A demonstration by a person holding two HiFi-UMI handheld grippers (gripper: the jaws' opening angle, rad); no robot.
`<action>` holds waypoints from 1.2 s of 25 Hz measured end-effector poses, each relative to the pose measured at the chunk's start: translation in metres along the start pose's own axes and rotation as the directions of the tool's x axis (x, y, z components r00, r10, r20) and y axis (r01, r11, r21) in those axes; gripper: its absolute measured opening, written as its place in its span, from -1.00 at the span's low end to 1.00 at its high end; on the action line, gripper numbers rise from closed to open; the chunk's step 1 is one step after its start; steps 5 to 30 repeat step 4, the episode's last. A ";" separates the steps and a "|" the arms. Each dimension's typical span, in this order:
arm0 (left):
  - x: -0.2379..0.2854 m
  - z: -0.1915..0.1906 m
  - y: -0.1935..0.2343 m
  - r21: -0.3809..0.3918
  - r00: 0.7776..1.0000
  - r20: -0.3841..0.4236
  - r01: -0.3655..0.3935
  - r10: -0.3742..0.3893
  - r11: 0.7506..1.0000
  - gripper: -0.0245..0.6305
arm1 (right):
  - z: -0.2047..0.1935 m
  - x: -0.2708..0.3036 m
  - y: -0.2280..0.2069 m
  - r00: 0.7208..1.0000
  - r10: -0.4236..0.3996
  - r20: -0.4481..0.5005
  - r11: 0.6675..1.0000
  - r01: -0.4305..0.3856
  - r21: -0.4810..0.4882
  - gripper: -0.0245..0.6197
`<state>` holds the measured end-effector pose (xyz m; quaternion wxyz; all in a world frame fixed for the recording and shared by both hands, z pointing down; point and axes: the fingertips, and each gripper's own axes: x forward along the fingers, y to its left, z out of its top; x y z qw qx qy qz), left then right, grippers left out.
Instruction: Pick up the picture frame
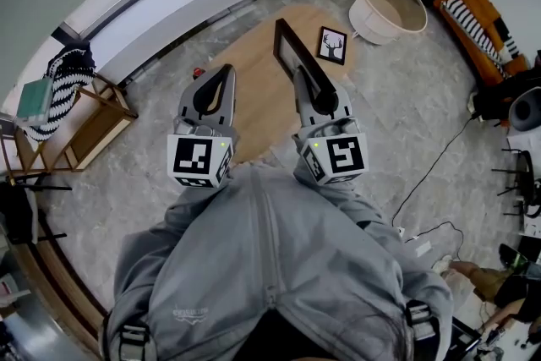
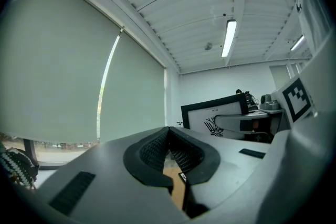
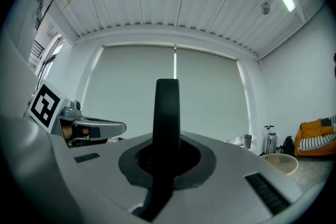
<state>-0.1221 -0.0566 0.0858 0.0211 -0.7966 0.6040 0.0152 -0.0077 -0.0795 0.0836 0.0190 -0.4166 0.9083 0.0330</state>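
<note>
While the right gripper (image 1: 303,73) clamps its jaws on the picture frame (image 1: 286,42), the left gripper (image 1: 223,73) hangs beside it with its jaws pressed together on nothing. Seen from the head view, the frame stands on edge over the far part of the round wooden table (image 1: 254,89), sticking out beyond the right gripper's tips; whether its lower edge touches the tabletop cannot be told. The right gripper view (image 3: 167,157) shows that frame (image 3: 167,107) edge-on, a dark upright bar pinched between the pads and rising in front of a pale window blind (image 3: 210,97). From the left gripper view (image 2: 169,134), the closed jaws meet with only a sliver of the wooden top visible under them, and off to the right the frame (image 2: 212,115) shows its face: a black border round a white sheet with an antler drawing. A second, smaller frame (image 1: 332,45) with a deer's head lies flat on the table just beside the held one. Beyond the table stands a round white basket (image 1: 369,15), well apart from an orange sofa (image 1: 478,21) at the far right. The person's grey jacket (image 1: 279,258) fills the lower part of the head view.
</note>
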 end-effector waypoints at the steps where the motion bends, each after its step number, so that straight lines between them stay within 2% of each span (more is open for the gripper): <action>1: -0.001 0.000 0.000 -0.001 1.000 -0.001 0.004 -0.004 1.000 -0.87 | 0.000 0.000 0.002 1.000 0.001 -0.001 1.000 -0.001 -0.002 -0.81; 30: -0.006 -0.002 0.003 -0.003 1.000 -0.003 0.013 -0.013 1.000 -0.87 | -0.003 0.000 0.010 1.000 -0.001 -0.006 1.000 0.001 -0.001 -0.81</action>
